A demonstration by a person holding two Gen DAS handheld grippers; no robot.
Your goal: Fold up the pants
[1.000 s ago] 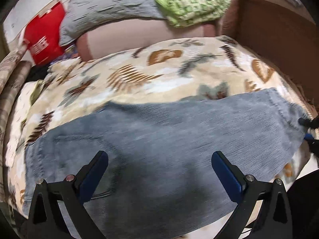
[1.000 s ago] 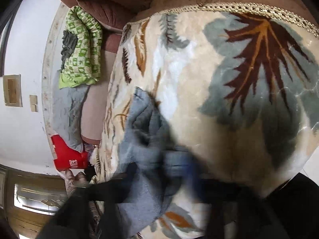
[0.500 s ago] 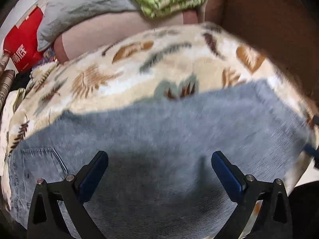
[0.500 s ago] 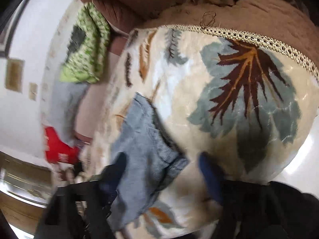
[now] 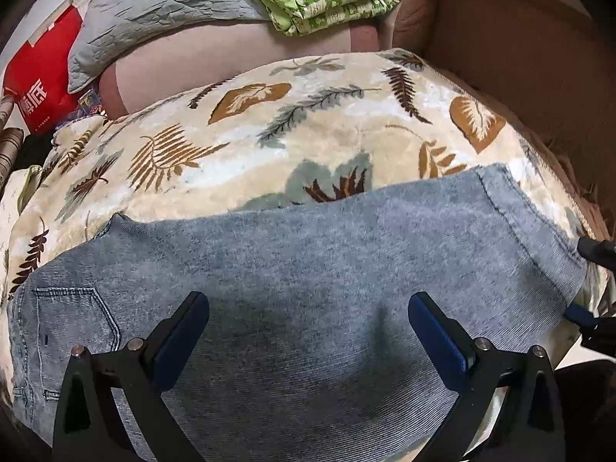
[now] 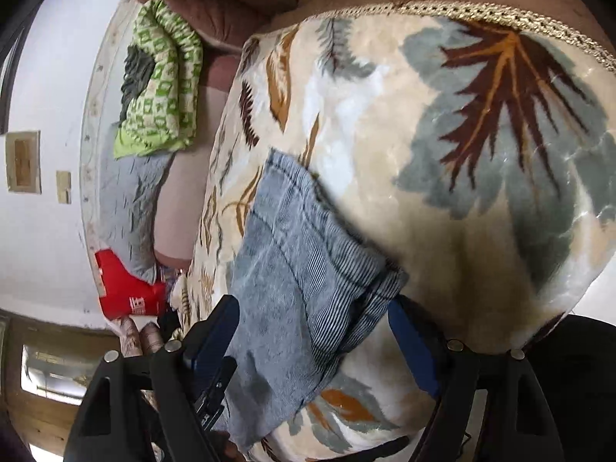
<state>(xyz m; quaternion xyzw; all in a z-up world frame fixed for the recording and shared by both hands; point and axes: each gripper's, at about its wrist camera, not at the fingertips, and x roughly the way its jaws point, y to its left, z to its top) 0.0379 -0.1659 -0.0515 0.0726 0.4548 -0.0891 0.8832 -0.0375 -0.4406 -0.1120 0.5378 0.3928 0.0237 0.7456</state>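
On the leaf blanket (image 5: 346, 146) lay the jeans (image 5: 308, 269), flat, legs stacked — soft, floppy denim, fairly heavy, hem (image 6: 346, 254) thick enough to pinch. Left gripper (image 5: 308, 331) hovered wide, empty; right gripper (image 6: 312, 331) wide, straddling the hem, no grip.

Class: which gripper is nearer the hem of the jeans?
Right. The right gripper straddles the hem, jaws open; the left gripper hovers over the jeans' middle.

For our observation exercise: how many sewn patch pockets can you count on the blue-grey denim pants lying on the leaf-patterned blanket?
1. The one sewn patch pocket sits near the waist end of the blue-grey denim pants, at the left of the left wrist view. Others may be hidden underneath or beyond the frame.
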